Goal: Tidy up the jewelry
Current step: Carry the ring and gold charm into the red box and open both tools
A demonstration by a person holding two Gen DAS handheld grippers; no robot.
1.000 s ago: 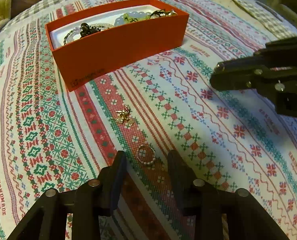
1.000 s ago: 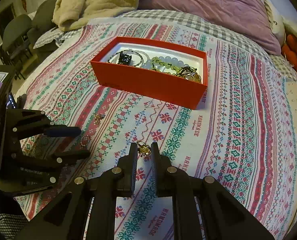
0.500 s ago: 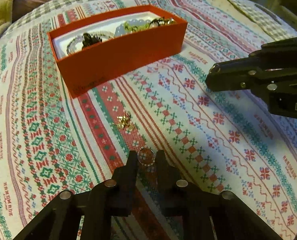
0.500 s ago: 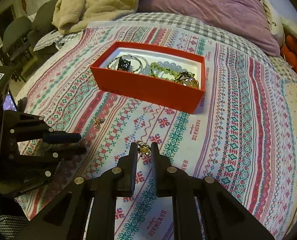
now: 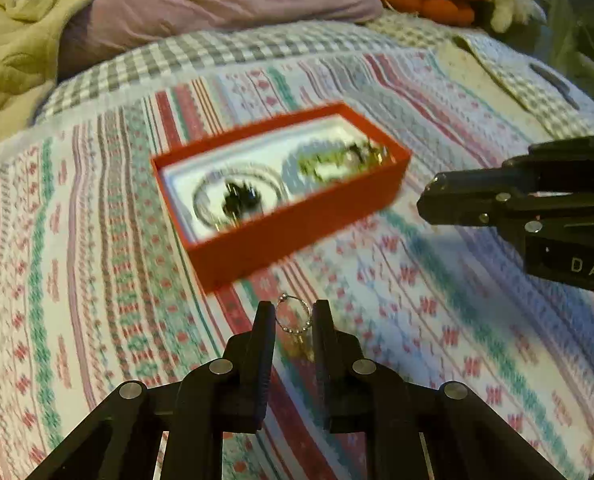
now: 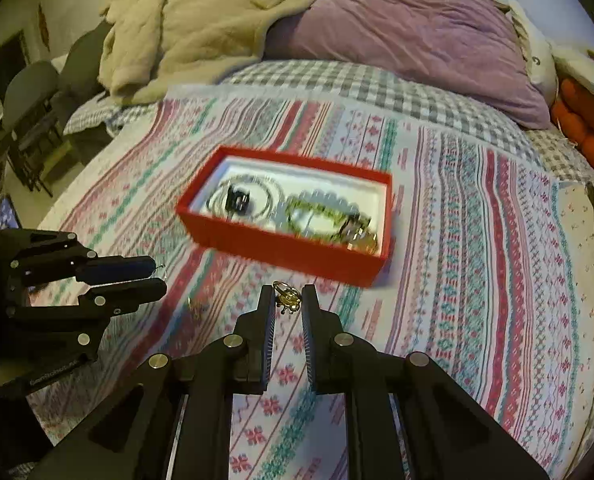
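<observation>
L gripper (image 5: 294, 316) is clamped on a small beaded silver ring (image 5: 293, 315) — jaws have just been closing on it, ring pinched between the tips above the patterned bedspread (image 5: 97, 280). R gripper (image 6: 287, 300) is closed on a gold charm piece (image 6: 287, 298), also held off the fabric. Red box (image 6: 289, 256) sits just beyond both, w/ bracelets & other jewelry inside; detail blurred. A gold piece (image 5: 301, 346) lies on the cloth below the L tips.

Two matte black grippers: left gripper (image 5: 293, 320), right gripper (image 6: 288, 304). Round silver screw heads along angular linkages, ribbed inner pads. White lettering "DAS" at right edge of left wrist view.
</observation>
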